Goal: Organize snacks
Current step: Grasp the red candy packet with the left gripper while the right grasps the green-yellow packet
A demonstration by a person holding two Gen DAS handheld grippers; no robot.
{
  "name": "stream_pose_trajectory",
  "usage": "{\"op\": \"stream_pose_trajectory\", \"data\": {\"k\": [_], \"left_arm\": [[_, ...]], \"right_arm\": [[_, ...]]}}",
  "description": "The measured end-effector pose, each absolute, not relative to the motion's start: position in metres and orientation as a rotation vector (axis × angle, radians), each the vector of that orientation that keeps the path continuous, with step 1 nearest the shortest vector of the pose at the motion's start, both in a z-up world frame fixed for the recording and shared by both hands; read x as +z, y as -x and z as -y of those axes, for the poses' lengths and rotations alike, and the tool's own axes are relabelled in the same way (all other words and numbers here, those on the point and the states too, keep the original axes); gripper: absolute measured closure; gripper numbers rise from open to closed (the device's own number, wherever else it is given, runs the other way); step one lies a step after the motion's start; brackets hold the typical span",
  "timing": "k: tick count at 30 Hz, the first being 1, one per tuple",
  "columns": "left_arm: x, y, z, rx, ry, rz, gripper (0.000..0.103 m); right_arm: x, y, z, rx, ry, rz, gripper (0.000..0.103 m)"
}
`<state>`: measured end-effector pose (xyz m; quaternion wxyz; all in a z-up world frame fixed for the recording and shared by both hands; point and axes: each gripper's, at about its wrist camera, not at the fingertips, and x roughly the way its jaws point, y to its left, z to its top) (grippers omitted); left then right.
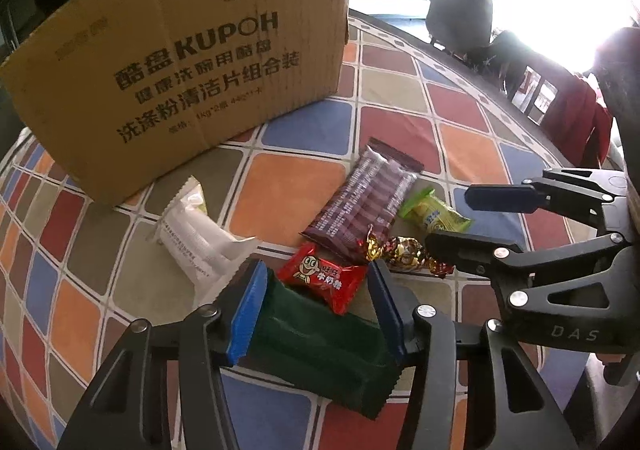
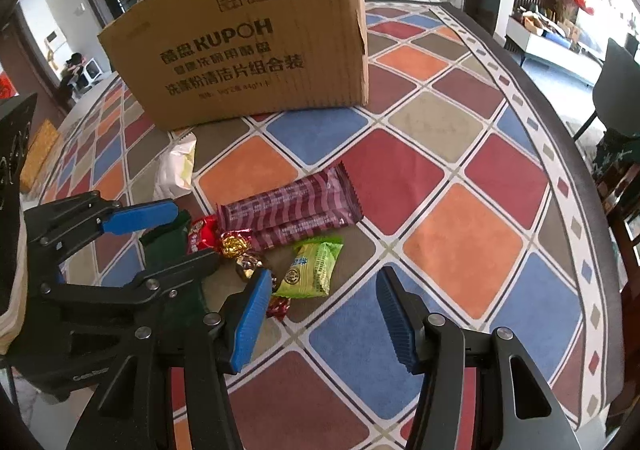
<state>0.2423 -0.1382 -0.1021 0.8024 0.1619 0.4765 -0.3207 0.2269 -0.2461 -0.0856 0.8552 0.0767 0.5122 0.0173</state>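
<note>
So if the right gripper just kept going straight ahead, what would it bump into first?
The right gripper is open with nothing between its fingers. Straight ahead there's mostly bare tablecloth. The green snack packet sits just left of that line, so it might brush it. Farther on stands the cardboard box. Depth is hard to judge.

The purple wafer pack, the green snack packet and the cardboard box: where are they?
purple wafer pack (image 2: 290, 211), right wrist view, middle of wrapper.
green snack packet (image 2: 314, 264), right wrist view, printed face.
cardboard box (image 1: 192, 61), left wrist view, printed side.
</note>
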Motion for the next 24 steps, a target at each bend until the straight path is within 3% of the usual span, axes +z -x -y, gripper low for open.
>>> {"op": "stream_pose_trajectory", "data": {"k": [14,19,21,24], "left_arm": [[-0.1097,-0.2471,0.1456,-0.663,-0.354,-1.020,0.057],[-0.1088,-0.2481,0.1450,-0.642,-0.337,-1.016,0.065],[-0.1077,-0.2487,0.1456,-0.636,-0.328,-1.017,0.075],[-0.1069,-0.2499,0.1452,-0.633,-0.308,-1.027,0.076]], "right_arm": [[-0.0923,-0.2299,0.2484,0.014,-0.181,-1.084,0.054],[-0.0928,-0.2289,0.2447,-0.009,-0.130,-1.074,0.074],[-0.0928,-0.2283,0.2470,-0.009,-0.139,-1.073,0.075],[-0.0922,-0.2281,0.2511,-0.003,-0.172,-1.074,0.077]]}}
